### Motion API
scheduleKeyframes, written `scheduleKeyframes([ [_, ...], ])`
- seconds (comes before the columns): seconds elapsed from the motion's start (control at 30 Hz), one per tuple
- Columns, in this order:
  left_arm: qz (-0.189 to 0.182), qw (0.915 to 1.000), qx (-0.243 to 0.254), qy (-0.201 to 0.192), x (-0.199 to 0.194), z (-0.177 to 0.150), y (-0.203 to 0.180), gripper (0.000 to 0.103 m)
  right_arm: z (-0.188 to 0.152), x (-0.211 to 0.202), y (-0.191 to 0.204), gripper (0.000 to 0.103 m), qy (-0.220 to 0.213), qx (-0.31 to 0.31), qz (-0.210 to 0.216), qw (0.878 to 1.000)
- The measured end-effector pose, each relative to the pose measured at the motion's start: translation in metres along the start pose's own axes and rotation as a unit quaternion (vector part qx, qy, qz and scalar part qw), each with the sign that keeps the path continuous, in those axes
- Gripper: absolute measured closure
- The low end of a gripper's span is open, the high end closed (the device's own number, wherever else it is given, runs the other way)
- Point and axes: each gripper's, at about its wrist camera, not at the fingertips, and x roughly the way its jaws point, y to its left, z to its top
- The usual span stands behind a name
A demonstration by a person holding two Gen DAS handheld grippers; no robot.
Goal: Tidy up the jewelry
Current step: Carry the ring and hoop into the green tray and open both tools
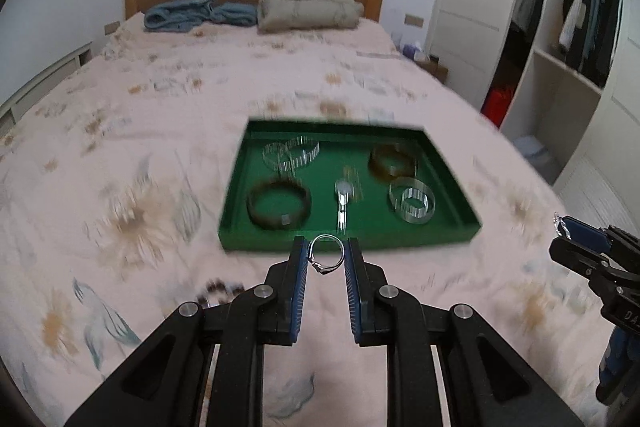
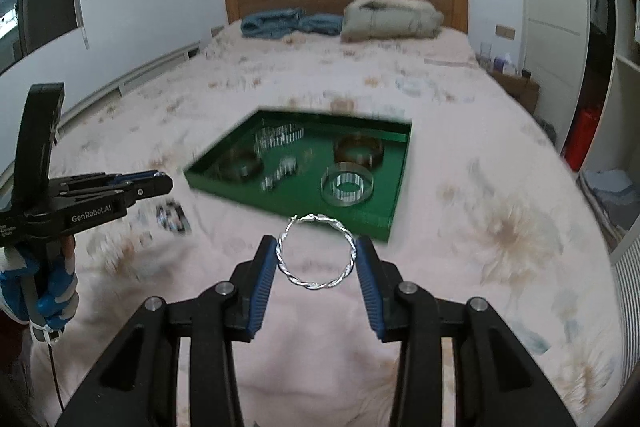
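Observation:
My left gripper (image 1: 326, 253) is shut on a small silver ring (image 1: 326, 254), held above the bedspread just in front of the green tray (image 1: 360, 241). My right gripper (image 2: 316, 253) is shut on a large twisted silver hoop (image 2: 317, 251), held near the tray's near corner (image 2: 376, 223). The tray holds two clear bangles (image 1: 412, 201), two dark bangles (image 1: 279, 205) and a silver watch-like piece (image 1: 343, 201). The right gripper shows at the right edge of the left view (image 1: 576, 239); the left gripper shows at the left of the right view (image 2: 160, 183).
A dark beaded bracelet (image 1: 218, 289) lies on the floral bedspread left of my left gripper; it also shows blurred in the right view (image 2: 173, 218). Folded blue clothes (image 1: 200, 13) and a beige coat (image 1: 308, 7) lie by the headboard. An open wardrobe (image 1: 568, 39) stands at the right.

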Motion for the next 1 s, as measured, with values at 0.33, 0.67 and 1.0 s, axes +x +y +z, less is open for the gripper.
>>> scheduleKeyframes([
  [0.33,0.014,0.9992,-0.017,-0.033,-0.002,0.086,0.013,0.085,0.11,-0.015,-0.012,0.065,-0.071,0.019,-0.008,0.997],
  [0.67,0.033,0.9974,-0.021,0.06,0.117,0.054,0.034,0.085,0.103,0.107,-0.03,0.065,0.008,0.032,-0.001,0.999],
  [1.0,0.042,0.9937,-0.011,0.103,0.179,0.025,0.037,0.085,0.056,0.196,-0.035,0.065,0.101,0.021,-0.019,0.994],
])
